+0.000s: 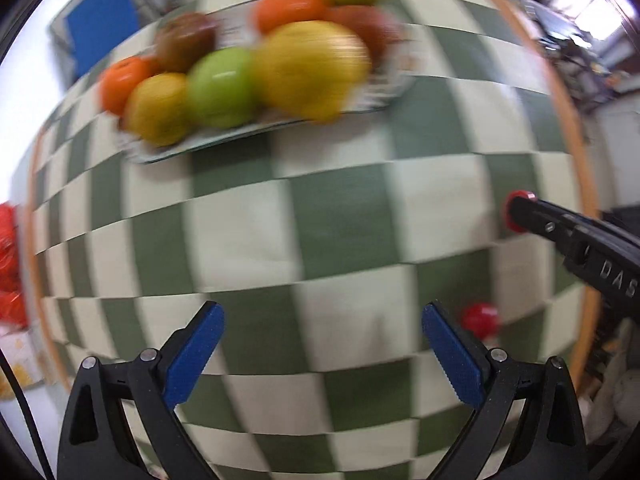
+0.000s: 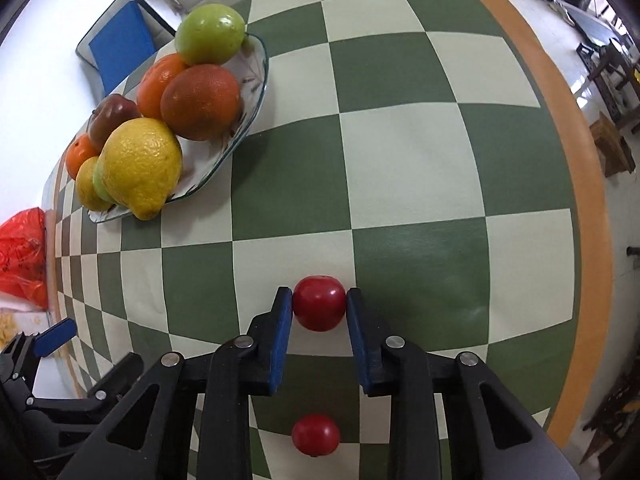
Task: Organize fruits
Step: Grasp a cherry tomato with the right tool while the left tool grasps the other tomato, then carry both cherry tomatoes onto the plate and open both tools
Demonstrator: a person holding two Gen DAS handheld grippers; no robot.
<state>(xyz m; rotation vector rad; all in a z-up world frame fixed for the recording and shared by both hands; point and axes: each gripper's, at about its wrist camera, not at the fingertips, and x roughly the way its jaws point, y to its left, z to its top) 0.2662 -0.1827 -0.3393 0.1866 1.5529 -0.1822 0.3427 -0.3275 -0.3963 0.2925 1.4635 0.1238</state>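
Most fruit already sits heaped on the glass dish [image 2: 256,92] at the far left of the table [image 2: 400,160]: a knobbly yellow citrus [image 2: 140,168], a dull orange-red one [image 2: 200,102], a waxy green apple [image 2: 210,34], smaller oranges and a dark red apple among them. We judge the sorting well advanced.

Two small red fruits remain loose on the checked cloth. Our right hand-held gripper [image 2: 319,304] pinches the nearer-to-dish red fruit [image 2: 319,303], blue ribbed pads pressed on both sides; it still rests on the table. The second red fruit [image 2: 316,435] lies just behind, under the gripper body, untouched.

Our left hand-held gripper [image 1: 322,356] stands spread wide over bare cloth, holding nothing.

Both red fruits are smooth, glossy, round. Dish rim is thin, wavy, translucent.
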